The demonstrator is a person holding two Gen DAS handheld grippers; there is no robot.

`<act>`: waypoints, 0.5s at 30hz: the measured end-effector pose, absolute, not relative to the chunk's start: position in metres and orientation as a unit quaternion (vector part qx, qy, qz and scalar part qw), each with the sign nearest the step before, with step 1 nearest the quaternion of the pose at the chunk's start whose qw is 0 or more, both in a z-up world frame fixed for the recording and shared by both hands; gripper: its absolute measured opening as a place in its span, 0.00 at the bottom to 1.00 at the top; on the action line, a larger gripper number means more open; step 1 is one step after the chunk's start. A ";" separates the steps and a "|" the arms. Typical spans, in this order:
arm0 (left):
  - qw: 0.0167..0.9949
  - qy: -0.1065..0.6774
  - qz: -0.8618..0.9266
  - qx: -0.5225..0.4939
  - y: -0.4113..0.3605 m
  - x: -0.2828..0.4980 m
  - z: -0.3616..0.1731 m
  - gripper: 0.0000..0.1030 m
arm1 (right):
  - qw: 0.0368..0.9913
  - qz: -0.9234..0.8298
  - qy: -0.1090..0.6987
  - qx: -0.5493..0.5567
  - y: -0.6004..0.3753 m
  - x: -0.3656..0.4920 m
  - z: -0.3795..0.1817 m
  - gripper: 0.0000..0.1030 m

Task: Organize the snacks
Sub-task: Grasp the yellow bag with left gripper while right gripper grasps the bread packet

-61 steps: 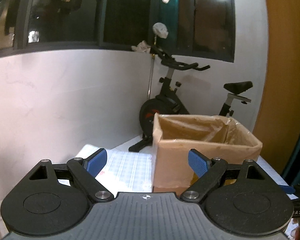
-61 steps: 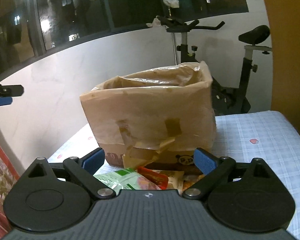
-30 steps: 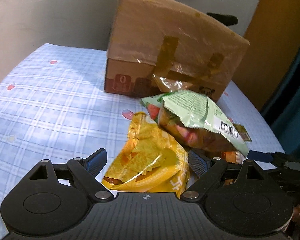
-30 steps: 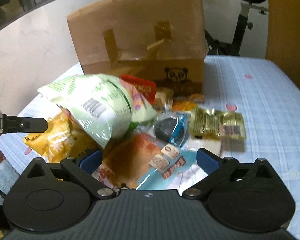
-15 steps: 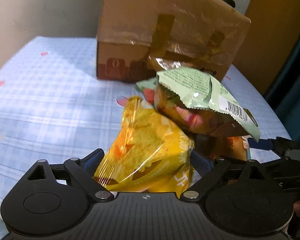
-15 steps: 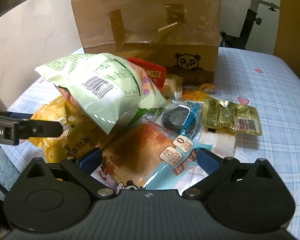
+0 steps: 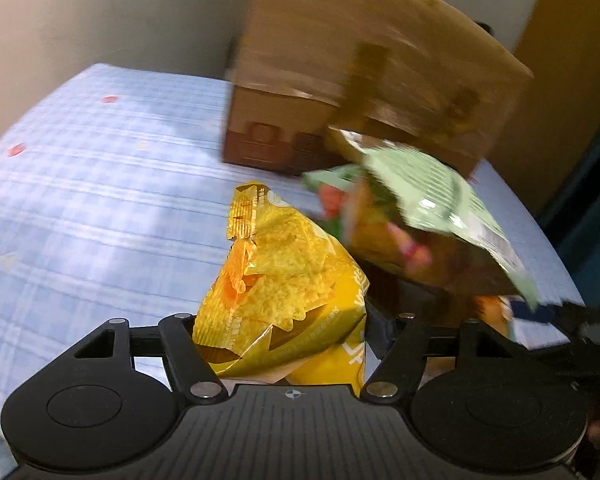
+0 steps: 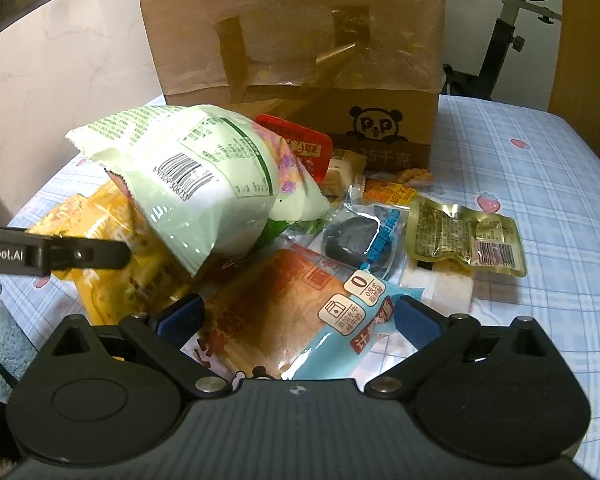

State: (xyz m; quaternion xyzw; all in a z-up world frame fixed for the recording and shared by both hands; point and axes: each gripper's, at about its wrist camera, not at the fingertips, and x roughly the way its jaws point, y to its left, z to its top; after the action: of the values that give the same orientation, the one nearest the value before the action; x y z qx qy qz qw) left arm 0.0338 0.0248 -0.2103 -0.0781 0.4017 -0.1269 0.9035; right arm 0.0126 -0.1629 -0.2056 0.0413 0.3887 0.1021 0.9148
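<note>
Left claw [image 7: 280, 332] is closing, with the yellow snack bag [image 7: 284, 292] between its arms. The bag bulges and creases there, and both blue pads are hidden behind it, so pad contact reads as made. Seen from the right wrist, one black finger [image 8: 88, 255] of this claw reaches in from the left edge and lies against the same yellow bag [image 8: 112, 256].

Right claw [image 8: 296, 318] stands open. Its blue pads sit either side of the orange-and-blue pastry packet [image 8: 296, 308] without pressing on it. The packet lies flat on the bench [image 8: 540, 200], at the near edge.

Outward from the claws:
- Pale green snack bag [image 8: 204, 184], barcode side up, rests tilted on top of the yellow bag and overlaps the far end of the pastry packet. In the left wrist view it is blurred [image 7: 432, 216].
- Clear wrapper holding a dark round item [image 8: 356, 236] lies just beyond the pastry packet.
- Gold vacuum pouch [image 8: 464, 236] lies to the right of that wrapper, partly over a white block [image 8: 440, 290].
- Red-lidded tub [image 8: 296, 148] and a few small wrapped pieces sit against the foot of the box.
- Cardboard box [image 8: 300, 48], taped and lined with plastic film, panda logo on its front, stands toward the far edge of the bench, behind the pile.

Bench cover is a blue checked cloth with small strawberry prints. An exercise bike [image 8: 512, 28] stands beyond the far right corner.
</note>
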 end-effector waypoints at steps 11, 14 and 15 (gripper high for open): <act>0.912 0.391 -0.065 -0.106 0.050 0.035 -0.208 0.69 | 0.916 0.067 0.390 0.060 -0.170 0.014 -0.200 1.00; 0.913 0.388 -0.064 -0.103 0.048 0.035 -0.208 0.70 | 0.911 0.057 0.401 0.085 -0.177 0.015 -0.196 1.00; 0.914 0.387 -0.064 -0.103 0.048 0.034 -0.208 0.70 | 0.909 0.053 0.403 0.088 -0.177 0.015 -0.195 1.00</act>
State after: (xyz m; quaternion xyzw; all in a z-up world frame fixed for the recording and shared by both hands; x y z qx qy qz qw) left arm 0.0343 0.0484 -0.2082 -0.1029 0.3874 -0.0645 0.9139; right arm 0.0147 -0.1772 -0.1954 0.0876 0.4035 0.0535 0.9092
